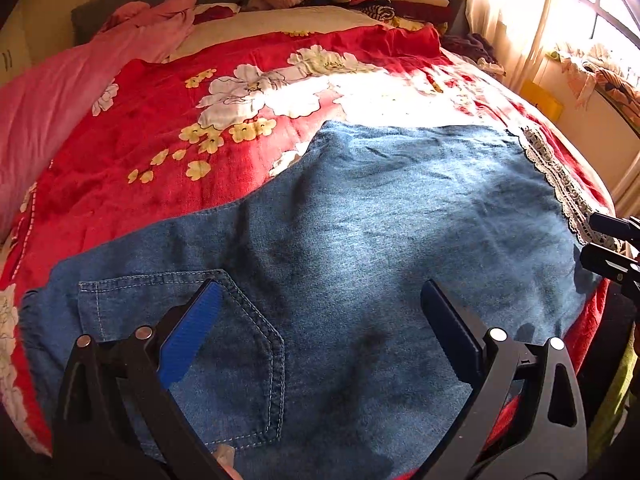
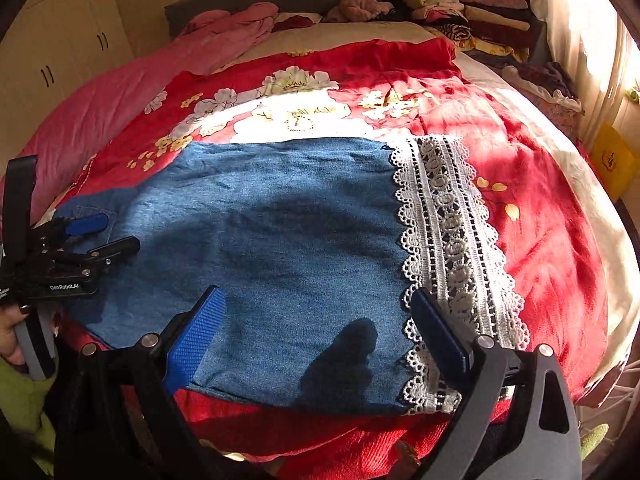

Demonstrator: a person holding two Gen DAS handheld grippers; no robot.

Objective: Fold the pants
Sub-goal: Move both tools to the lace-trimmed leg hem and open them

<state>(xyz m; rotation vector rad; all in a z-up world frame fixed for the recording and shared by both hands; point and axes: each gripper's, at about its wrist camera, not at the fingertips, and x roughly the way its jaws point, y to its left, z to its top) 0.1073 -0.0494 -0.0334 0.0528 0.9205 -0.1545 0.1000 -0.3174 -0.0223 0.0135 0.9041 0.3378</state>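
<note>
Your left gripper (image 1: 320, 320) stands wide, holding nothing, over the waist end of the denim pants (image 1: 360, 220); the back pocket (image 1: 180, 340) sits in the lower left of the left wrist view, under the left pad. Your right gripper (image 2: 316, 328) is likewise spread wide and empty, hovering over the hem end, its right finger above the white lace trim (image 2: 452, 240), which runs from centre right down to the lower right of the right wrist view.

The pants lie flat on the red floral bedspread (image 2: 540, 220), already doubled leg on leg by the look of it. Their long axis runs left to right across both frames: pocket end toward your left hand, lace hem toward your right. Each gripper is nearest its own end.

Judgement: the next fold turns on that axis. The hem end, under your right gripper, would travel leftward toward the waist. Neither gripper has yet closed on cloth.
</note>
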